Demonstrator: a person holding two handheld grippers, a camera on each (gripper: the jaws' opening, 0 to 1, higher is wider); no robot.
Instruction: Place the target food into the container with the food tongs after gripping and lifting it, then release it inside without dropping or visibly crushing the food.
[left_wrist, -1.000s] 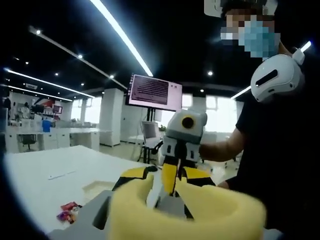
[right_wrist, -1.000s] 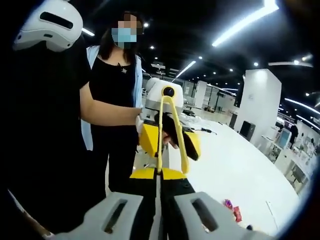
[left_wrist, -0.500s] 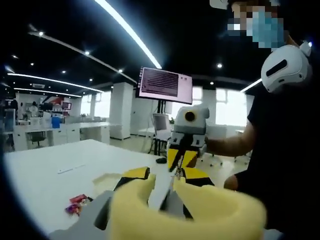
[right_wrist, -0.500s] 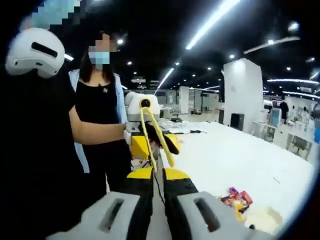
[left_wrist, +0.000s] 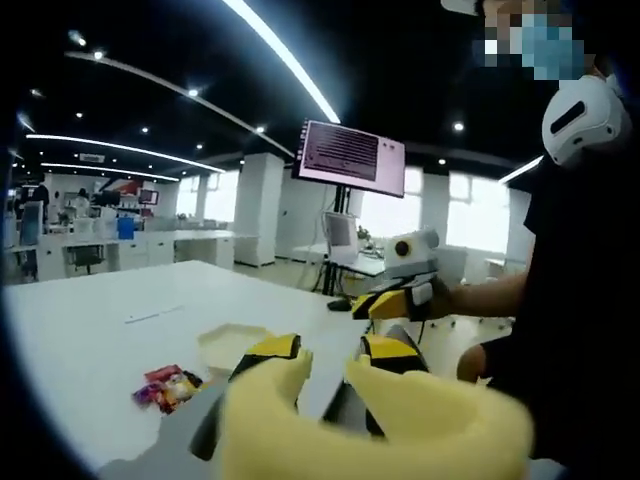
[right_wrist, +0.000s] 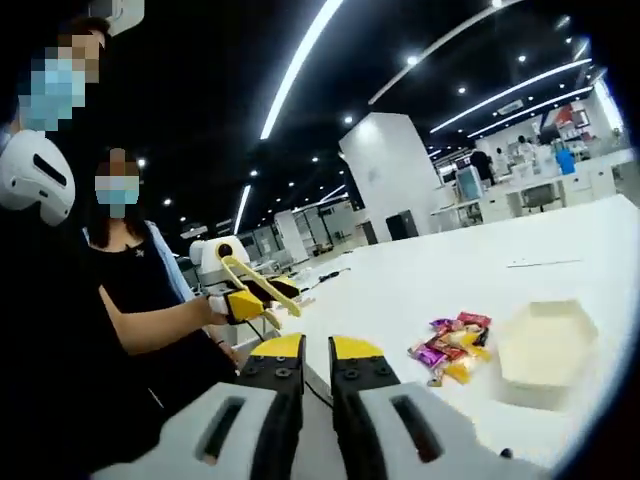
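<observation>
My left gripper (left_wrist: 330, 350) is shut on yellow food tongs (left_wrist: 400, 430), whose near end blurs across the bottom of the left gripper view. In the right gripper view, a hand holds that left gripper (right_wrist: 245, 303) above the table edge, and the tongs (right_wrist: 262, 285) slant out of it. Colourful snack packets (left_wrist: 165, 388) lie on the white table beside a beige hexagonal container (left_wrist: 232, 345). My right gripper (right_wrist: 317, 350) is open by a narrow gap with nothing in it. The packets (right_wrist: 452, 350) and container (right_wrist: 545, 345) lie ahead to its right. The right gripper (left_wrist: 385, 305) also shows, hand-held.
The white table (right_wrist: 480, 280) stretches far back. A person in black (left_wrist: 580, 300) stands close at the right. A second person (right_wrist: 130, 270) stands at the table's left edge. A screen on a stand (left_wrist: 350, 160) rises behind the table.
Both views have swung toward the table, bringing the packets and container further into view. The two grippers have drawn apart. The right gripper's jaws have parted slightly.
</observation>
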